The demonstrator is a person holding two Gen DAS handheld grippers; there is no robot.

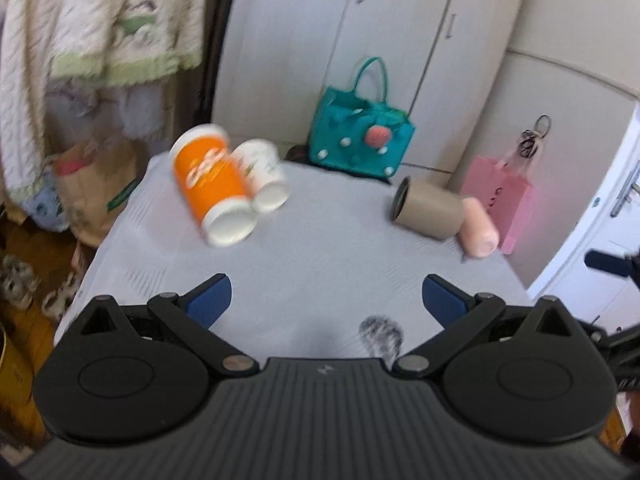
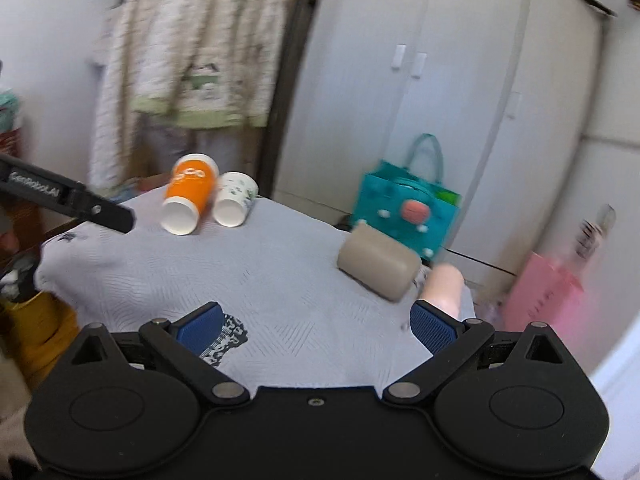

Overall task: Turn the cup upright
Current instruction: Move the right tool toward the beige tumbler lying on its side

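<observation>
Pale grey cloth covers the counter, with white wardrobe doors and hanging clothes behind it. Nearest in each wrist view are the grippers themselves: the left gripper hovers low over the near edge with its blue pads spread wide and nothing between them, and the right gripper is likewise wide apart and empty, above a dark printed patch on the cloth.

Further out, four cups lie on their sides — none is upright, so by my reading the flipping has not begun and every step of it is left. At the right edge a brown cup lies with its dark mouth turned to the left and its long axis running left to right, touching a peach cup just beyond it, whose mouth I cannot make out. At the far left an orange cup and a white printed cup lie side by side, touching, long axes pointing roughly toward the cameras, white circular ends facing near — whether those are mouths or bases the blur does not settle.

Beyond the counter a teal bag sits on the floor, and a pink bag stands further right.
</observation>
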